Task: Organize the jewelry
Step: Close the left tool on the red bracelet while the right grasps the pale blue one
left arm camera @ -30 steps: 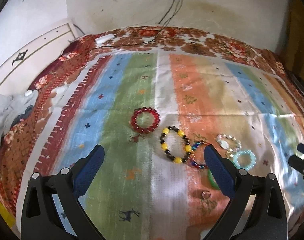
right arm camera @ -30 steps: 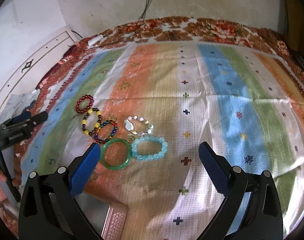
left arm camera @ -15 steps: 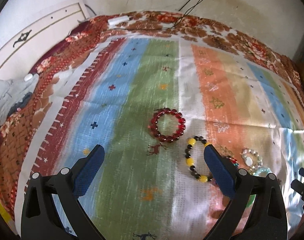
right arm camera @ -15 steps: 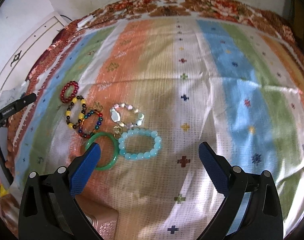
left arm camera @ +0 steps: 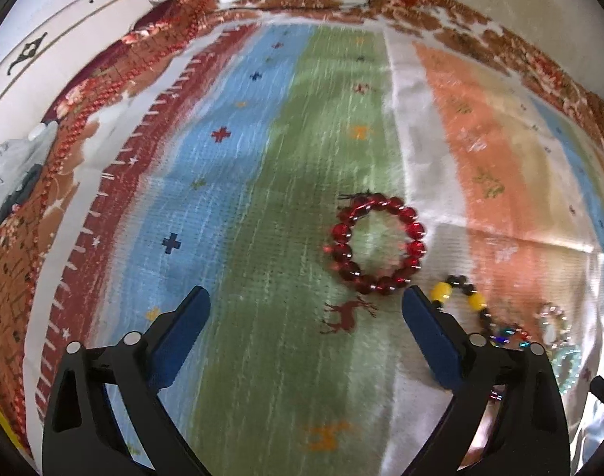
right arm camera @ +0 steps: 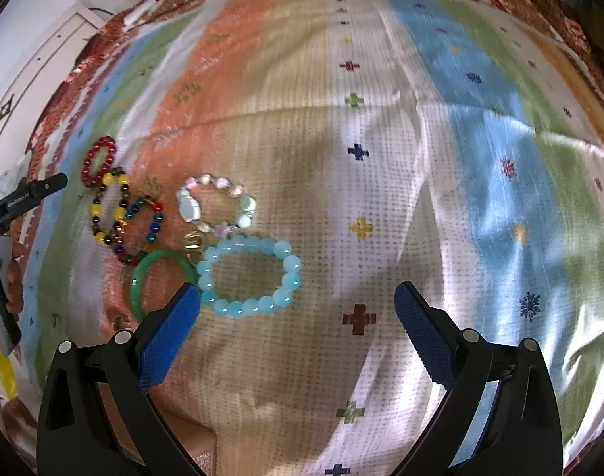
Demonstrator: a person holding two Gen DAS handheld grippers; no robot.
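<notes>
Several bracelets lie on a striped cloth. A red bead bracelet lies just ahead of my open left gripper, a little right of centre; it also shows in the right wrist view. A yellow-and-black bracelet, a multicolour bead bracelet, a pale shell bracelet, a green bangle and a light blue bead bracelet lie in a cluster. My open right gripper hovers just behind the light blue bracelet, its left finger over the bangle.
The cloth covers a bed with a floral red border. A white panel and a wall stand at the far left. The left gripper and the hand holding it show at the left edge of the right wrist view.
Both grippers have moved forward and down toward the bracelets. The red bracelet is now close to the left gripper's fingers; the light blue one is now between the right gripper's fingers.
</notes>
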